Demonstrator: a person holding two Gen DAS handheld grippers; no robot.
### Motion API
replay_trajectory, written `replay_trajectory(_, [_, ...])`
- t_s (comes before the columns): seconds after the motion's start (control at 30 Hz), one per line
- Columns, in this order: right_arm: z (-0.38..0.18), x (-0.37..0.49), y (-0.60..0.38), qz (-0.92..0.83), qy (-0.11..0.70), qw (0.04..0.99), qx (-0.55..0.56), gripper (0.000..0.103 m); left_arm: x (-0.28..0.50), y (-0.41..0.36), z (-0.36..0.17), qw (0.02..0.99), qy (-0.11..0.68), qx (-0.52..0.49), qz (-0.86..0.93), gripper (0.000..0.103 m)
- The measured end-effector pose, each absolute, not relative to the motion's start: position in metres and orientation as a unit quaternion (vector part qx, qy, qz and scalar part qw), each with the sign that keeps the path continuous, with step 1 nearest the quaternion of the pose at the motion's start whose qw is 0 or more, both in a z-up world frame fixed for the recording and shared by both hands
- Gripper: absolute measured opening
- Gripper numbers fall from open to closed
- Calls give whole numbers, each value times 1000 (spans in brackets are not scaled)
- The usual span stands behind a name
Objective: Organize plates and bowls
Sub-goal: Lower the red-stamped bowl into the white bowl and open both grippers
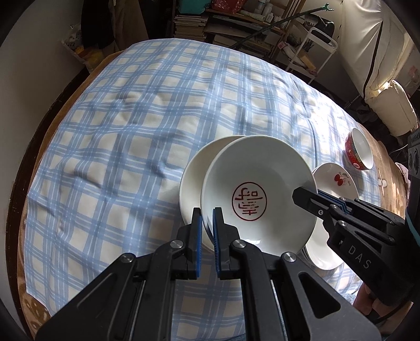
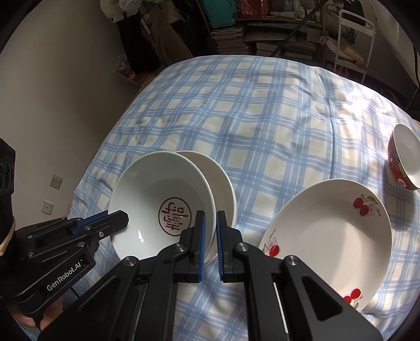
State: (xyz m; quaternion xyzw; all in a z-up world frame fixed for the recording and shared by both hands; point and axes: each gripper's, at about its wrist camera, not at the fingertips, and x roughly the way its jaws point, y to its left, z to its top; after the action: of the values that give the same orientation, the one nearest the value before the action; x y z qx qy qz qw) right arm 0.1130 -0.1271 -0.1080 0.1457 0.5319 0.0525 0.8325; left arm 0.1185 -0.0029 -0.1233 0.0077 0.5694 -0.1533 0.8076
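Observation:
A white bowl with a red seal mark (image 1: 258, 194) (image 2: 162, 204) is held above the checked tablecloth, overlapping a plain white bowl (image 1: 194, 181) (image 2: 218, 178) behind it. My left gripper (image 1: 207, 217) is shut on the seal bowl's left rim; it shows in the right wrist view (image 2: 115, 219). My right gripper (image 2: 210, 223) is shut on the same bowl's right rim; it shows in the left wrist view (image 1: 307, 192). A white plate with cherries (image 1: 338, 181) (image 2: 333, 236) lies to the right. A red bowl with a white inside (image 1: 359, 149) (image 2: 404, 160) stands further right.
The round table (image 1: 50, 136) carries a blue and white checked cloth (image 1: 147, 112) (image 2: 262, 110). Bookshelves (image 1: 225, 23) and a white trolley (image 1: 312, 49) stand behind the table. A wall with sockets (image 2: 52, 183) is at the left.

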Motion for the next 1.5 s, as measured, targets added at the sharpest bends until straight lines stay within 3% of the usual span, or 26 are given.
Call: replay_trajectory(1.5, [-132,129,-130,66,572,802,157,12,127,-11,-144,792,590,56,-143,9])
